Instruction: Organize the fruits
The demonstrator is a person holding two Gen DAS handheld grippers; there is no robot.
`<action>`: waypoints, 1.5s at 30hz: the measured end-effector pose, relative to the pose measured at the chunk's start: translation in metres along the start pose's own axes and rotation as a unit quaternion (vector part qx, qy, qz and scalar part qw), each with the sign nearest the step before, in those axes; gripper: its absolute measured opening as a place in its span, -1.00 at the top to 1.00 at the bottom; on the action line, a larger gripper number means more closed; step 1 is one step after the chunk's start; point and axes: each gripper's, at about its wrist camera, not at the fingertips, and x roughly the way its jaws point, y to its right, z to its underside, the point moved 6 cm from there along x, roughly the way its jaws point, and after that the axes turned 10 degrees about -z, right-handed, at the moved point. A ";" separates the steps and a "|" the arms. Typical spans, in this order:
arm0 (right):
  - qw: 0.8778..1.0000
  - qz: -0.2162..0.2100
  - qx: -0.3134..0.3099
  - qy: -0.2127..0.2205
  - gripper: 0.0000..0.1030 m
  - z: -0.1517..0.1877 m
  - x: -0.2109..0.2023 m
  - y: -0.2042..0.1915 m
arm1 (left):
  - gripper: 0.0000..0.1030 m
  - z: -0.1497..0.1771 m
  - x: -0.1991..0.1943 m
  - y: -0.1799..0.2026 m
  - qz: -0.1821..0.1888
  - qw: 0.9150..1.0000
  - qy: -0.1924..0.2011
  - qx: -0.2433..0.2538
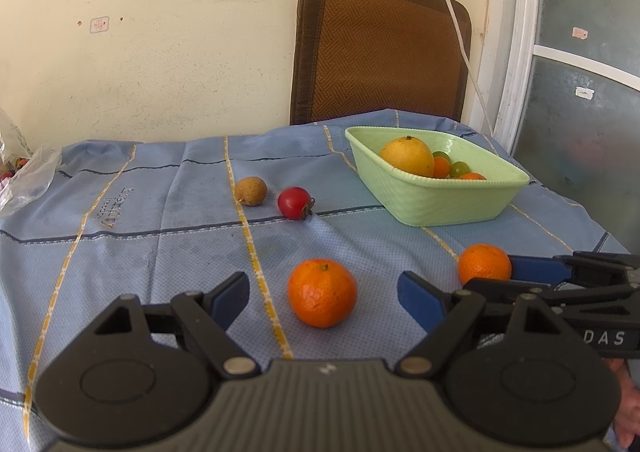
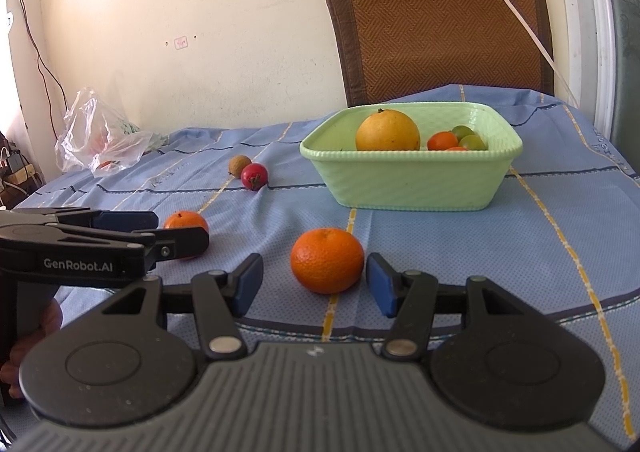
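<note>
Mandarin: sitting on blue tablecloth, between parted pads of right gripper, unheld. Second mandarin lying between wide-open left gripper. Risk: round fruit rolling off; grippers crowding before green basket

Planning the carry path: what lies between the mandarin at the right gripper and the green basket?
Nothing: only bare blue checked tablecloth separates that orange mandarin from the pale green plastic basket, clearest in the right wrist view.

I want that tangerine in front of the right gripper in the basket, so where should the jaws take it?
Grip the tangerine across its widest middle, coming level from the near side. It sits stem-up on the cloth, and the right gripper already straddles it with open jaws.
</note>
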 end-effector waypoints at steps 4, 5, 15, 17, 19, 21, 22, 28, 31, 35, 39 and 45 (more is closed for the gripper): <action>1.000 0.000 0.000 0.000 -0.15 0.000 0.000 0.000 | -0.63 0.001 -0.001 0.000 0.000 1.000 0.000 0.000; 1.000 0.000 0.000 0.000 -0.15 0.000 0.000 0.000 | -0.63 0.001 -0.001 0.000 0.000 1.000 0.000 0.000; 1.000 0.000 0.000 0.000 -0.15 0.000 0.000 0.000 | -0.63 0.000 0.000 0.000 0.001 1.000 0.000 0.000; 1.000 0.000 0.000 0.000 -0.15 0.000 0.000 0.000 | -0.63 0.000 0.000 0.000 0.001 1.000 -0.001 0.000; 1.000 0.000 0.000 0.000 -0.15 0.001 0.000 0.000 | -0.63 0.000 0.000 0.000 0.001 1.000 -0.001 0.000; 1.000 0.000 0.001 0.000 -0.15 0.001 0.000 0.000 | -0.63 0.000 0.000 0.000 0.001 1.000 -0.001 0.000; 1.000 0.000 0.001 0.000 -0.15 0.001 0.000 0.000 | -0.63 0.000 0.000 0.000 0.001 1.000 -0.001 0.000; 1.000 0.000 0.001 0.000 -0.15 0.001 0.000 0.000 | -0.63 0.000 0.000 0.000 0.001 1.000 -0.001 0.000; 1.000 0.000 0.001 0.000 -0.15 0.001 0.000 0.000 | -0.63 0.000 0.000 0.000 0.001 1.000 -0.001 0.000; 1.000 0.000 0.000 -0.001 -0.15 0.001 0.000 0.000 | -0.63 0.000 0.000 0.000 0.002 1.000 -0.001 0.000; 1.000 0.002 -0.001 -0.001 -0.15 0.001 -0.002 0.000 | -0.63 -0.001 0.000 0.000 0.005 1.000 0.001 -0.001; 1.000 0.001 -0.002 -0.002 -0.15 0.001 -0.002 0.001 | -0.61 -0.004 0.000 -0.001 0.011 1.000 -0.001 -0.009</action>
